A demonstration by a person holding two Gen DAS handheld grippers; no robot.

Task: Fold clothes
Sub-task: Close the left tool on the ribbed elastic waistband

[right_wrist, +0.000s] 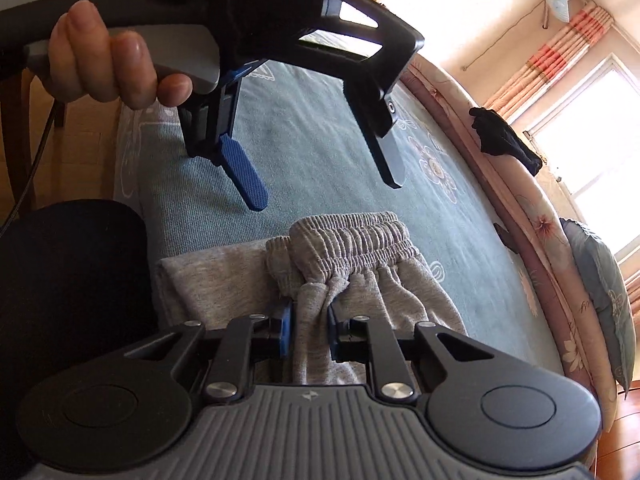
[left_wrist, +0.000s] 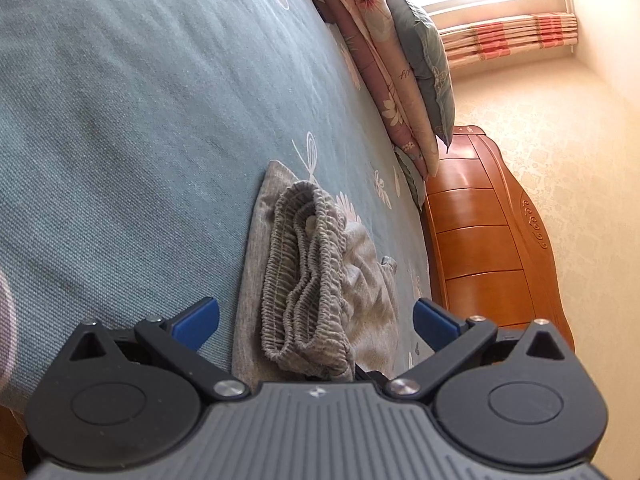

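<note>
Right wrist shows right gripper (right_wrist: 309,330) pinching folded pants (right_wrist: 360,280); left gripper (right_wrist: 324,172) hovers wide; next, grip the waistband (right_wrist: 352,236).

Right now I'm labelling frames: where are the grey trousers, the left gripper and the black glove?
Grey trousers (right_wrist: 352,240), right wrist view, elastic waistband.
Left gripper (right_wrist: 324,184), right wrist view, between fingertips.
Black glove (right_wrist: 500,136), right wrist view, middle.

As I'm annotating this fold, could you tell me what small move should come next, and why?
Probably lower the open left gripper onto the elastic waistband: the right gripper already pinches the grey trousers just below it, while the left hovers empty above.
</note>
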